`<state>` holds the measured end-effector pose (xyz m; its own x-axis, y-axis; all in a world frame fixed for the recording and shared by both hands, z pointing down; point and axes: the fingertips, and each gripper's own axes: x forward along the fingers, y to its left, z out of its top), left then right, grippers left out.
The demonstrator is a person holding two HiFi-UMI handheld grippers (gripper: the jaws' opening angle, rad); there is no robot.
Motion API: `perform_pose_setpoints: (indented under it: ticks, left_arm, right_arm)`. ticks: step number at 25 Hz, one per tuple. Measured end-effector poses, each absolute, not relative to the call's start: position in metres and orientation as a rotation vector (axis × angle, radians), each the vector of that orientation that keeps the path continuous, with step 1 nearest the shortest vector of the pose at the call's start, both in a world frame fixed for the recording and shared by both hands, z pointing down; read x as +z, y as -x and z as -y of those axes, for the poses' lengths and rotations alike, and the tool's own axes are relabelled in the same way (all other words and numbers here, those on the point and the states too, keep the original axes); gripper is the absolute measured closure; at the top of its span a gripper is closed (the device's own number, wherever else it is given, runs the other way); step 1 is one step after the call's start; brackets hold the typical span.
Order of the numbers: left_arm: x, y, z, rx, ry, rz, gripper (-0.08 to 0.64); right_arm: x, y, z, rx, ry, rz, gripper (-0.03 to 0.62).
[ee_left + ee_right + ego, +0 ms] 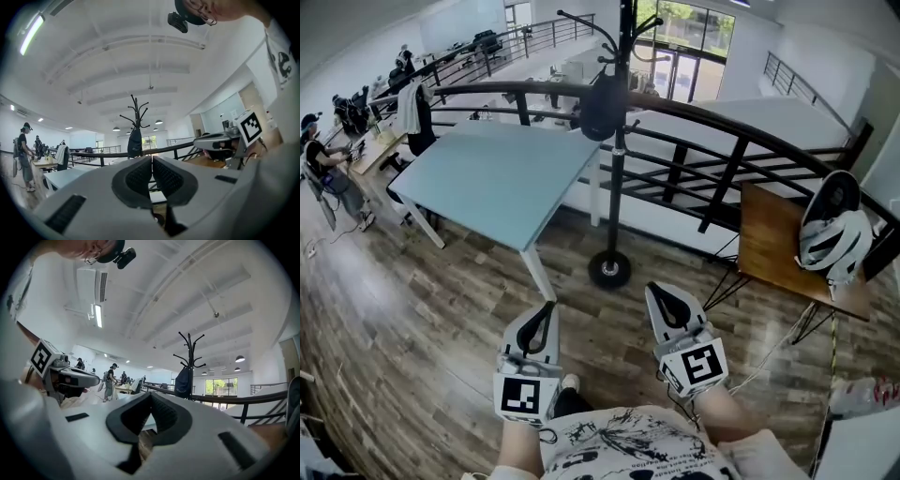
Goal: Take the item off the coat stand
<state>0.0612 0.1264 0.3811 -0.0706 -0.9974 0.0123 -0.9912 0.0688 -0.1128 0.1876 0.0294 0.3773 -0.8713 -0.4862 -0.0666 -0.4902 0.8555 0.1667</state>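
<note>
Closed and empty: left claw [547,309], right claw [656,292]; wooden floor [487,281] lies between them and coat stand [619,187] bearing bag [602,108]

Below you the wood-plank floor [441,309] fills the lower half of the frame, and the coat stand [619,178] rests its round base on it at centre. A dark bag [602,108] hangs from the stand at upper centre. Left of the stand you have a pale blue worktop [497,178], its white legs set on the floor. At the right edge a small brown worktop [767,244] carries a white and black helmet [830,230].
</note>
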Motion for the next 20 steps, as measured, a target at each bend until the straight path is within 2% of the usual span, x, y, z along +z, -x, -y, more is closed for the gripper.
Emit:
perform_pose_setpoints:
  ticks: [12, 20]
  left_arm:
    - [0.366, 0.127, -0.044, -0.147, 2.200, -2.088, 0.555]
    - [0.380, 0.191, 0.028, -0.135, 2.251, -2.064, 0.555]
  right_arm:
    - [0.368, -0.022, 0.047, 0.252, 1.049, -2.904, 0.598]
    - [0.369, 0.037, 0.122, 0.243, 1.156, -2.874, 0.598]
